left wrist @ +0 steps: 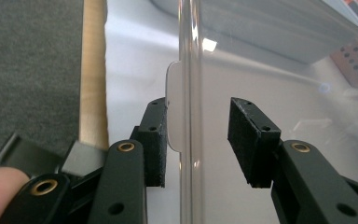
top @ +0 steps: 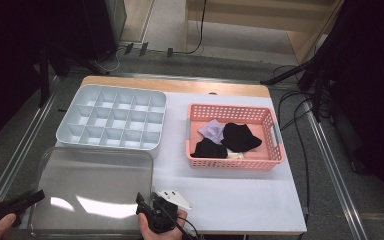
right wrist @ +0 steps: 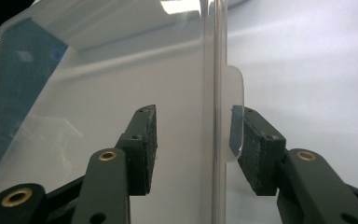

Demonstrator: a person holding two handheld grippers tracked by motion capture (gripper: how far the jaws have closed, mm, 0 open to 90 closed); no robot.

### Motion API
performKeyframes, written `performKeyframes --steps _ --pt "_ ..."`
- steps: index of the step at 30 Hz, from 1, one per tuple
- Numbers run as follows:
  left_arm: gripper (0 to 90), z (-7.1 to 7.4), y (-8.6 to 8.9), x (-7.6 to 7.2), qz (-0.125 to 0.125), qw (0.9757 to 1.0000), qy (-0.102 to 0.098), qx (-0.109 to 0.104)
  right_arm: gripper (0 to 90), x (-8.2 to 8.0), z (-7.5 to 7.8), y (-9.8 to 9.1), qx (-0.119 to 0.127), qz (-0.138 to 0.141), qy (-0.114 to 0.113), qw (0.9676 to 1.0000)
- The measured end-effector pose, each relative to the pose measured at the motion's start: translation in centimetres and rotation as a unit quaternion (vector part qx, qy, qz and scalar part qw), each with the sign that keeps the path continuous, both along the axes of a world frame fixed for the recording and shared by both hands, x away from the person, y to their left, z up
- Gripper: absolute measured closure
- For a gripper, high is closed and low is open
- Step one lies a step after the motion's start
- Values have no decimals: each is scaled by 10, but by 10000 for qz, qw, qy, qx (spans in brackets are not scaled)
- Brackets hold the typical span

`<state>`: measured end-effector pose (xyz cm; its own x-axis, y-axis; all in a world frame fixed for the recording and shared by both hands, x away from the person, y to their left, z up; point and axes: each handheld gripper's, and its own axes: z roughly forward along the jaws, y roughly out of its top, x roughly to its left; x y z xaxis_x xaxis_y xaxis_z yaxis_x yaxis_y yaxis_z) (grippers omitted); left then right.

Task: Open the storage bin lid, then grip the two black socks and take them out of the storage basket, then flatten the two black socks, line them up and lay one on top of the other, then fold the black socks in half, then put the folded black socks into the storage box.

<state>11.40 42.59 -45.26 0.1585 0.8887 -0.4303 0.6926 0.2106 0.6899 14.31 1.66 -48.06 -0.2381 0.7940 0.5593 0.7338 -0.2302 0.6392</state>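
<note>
A clear plastic lid [top: 95,185] lies flat on the white table at the front left. My left gripper [top: 41,196] is at the lid's left edge. In the left gripper view, the gripper [left wrist: 196,135] stands open with the lid's rim [left wrist: 189,70] and its small tab [left wrist: 173,93] between the jaws; the left pad lies close against the tab. My right gripper [top: 141,202] is at the lid's right edge. In the right gripper view, the gripper [right wrist: 193,144] is open astride the rim [right wrist: 213,70], and the tab [right wrist: 234,107] lies against the right pad.
A grey tray [top: 112,120] with several compartments stands behind the lid. At the right is a pink basket [top: 235,165] holding black cloths [top: 240,136] and a lilac one [top: 211,131]. The table's wooden edge [left wrist: 93,70] and the grey floor lie left of the lid.
</note>
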Motion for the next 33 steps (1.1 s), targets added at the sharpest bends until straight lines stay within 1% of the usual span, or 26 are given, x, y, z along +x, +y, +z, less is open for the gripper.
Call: performKeyframes --steps 2,4,7,9,12,14,17,19,20,21,22,24,25,26,27,28,30,33 --pt "603 -3 0 0 12 10000 58 -12 524 -2 -3 0 -3 3 18 10000" --pt "596 -4 -2 2 102 9999 77 -21 521 -1 -5 1 -2 2 15 10000" --pt "580 -6 -5 5 133 9998 149 40 515 1 -7 0 -18 6 85 10000" --pt "574 -8 -7 6 143 9997 189 40 514 2 -7 -1 -38 -9 66 10000" --pt "552 -10 -10 9 195 9995 243 114 512 4 -7 -2 -74 16 48 10000" --pt "547 -11 -11 9 233 9994 237 112 491 6 -6 -2 -72 62 59 9999" --pt "546 -10 -13 10 268 9992 224 205 470 9 -6 -3 -148 131 13 9998" --pt "549 -10 -14 10 302 9990 235 247 450 11 -6 -4 -207 134 -57 9997" --pt "547 -10 -15 11 336 9987 214 303 436 11 -6 -5 -194 134 -42 9997" --pt "544 -10 -16 11 359 9986 209 341 413 12 -6 -6 -256 104 -135 9995" --pt "539 -9 -17 12 398 9982 201 392 412 12 -5 -7 -293 73 -176 9994" --pt "506 -8 -18 12 470 9976 134 491 398 15 -3 -10 -311 44 -297 9991" --pt "500 -8 -19 13 502 9974 106 504 396 16 -2 -12 -328 33 -324 9989" --pt "490 -6 -19 13 551 9971 55 517 396 17 -1 -14 -344 17 -343 9988" --pt "474 -5 -19 13 589 9967 15 557 395 18 0 -15 -368 7 -408 9985" --pt "467 -2 -20 13 636 9961 -71 605 395 19 1 -17 -398 13 -478 9981" --pt "434 2 -22 13 647 9958 -206 614 396 20 4 -19 -523 4 -674 9964" --pt "394 6 -27 13 586 9952 -401 673 401 20 7 -22 -652 66 -862 9941"
